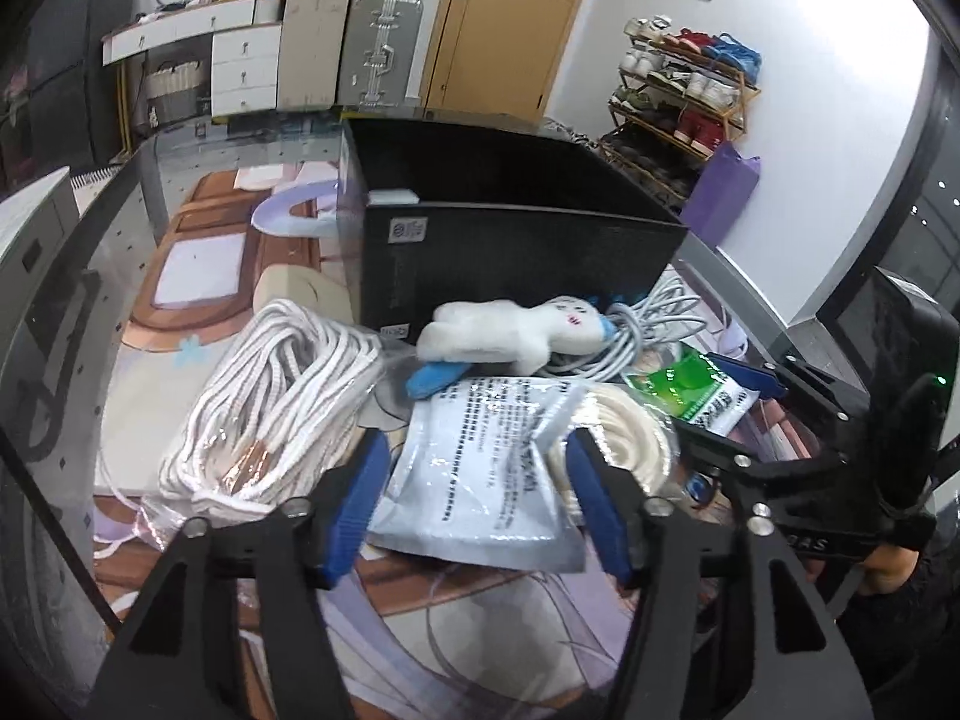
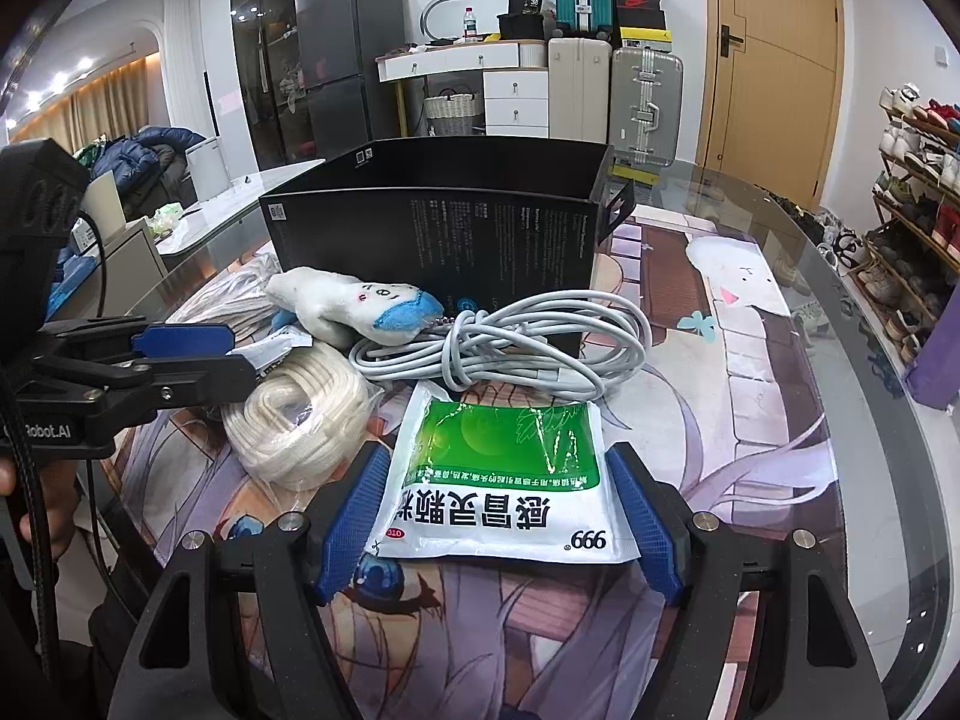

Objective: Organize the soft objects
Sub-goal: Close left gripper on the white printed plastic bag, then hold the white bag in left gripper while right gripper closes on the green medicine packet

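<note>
Judging by how things are lying, the sorting is barely starting: the black box (image 1: 516,222) beyond both sets of jaws is showing no contents from either camera, though its floor is hidden, and every soft item is still sitting on the mat (image 2: 750,360) in front of it. The left gripper (image 1: 474,504) is reaching over a silver pouch (image 1: 480,468), its blue pads standing apart on either side of the pouch with the right pad meeting the pouch's edge; whether they are pressing I cannot tell. The right gripper (image 2: 498,516) is straddling a green-and-white sachet (image 2: 504,474), whose edges are lying right against both pads, so it looks clamped, though not firmly enough to be sure. Ahead of the right jaws the grey cable (image 2: 510,342) is lying coiled against the box, with the plush toy (image 2: 354,306) just to its left and a cream rope coil (image 2: 300,420) left of the jaws. Still to be moved, then: pouch, sachet, cable, toy and both ropes. The left view is revealing a big white rope bundle (image 1: 270,396) left of its jaws, which the right view is barely catching; the right view is giving the sachet's print and the cable's full loop, both half hidden from the left.
</note>
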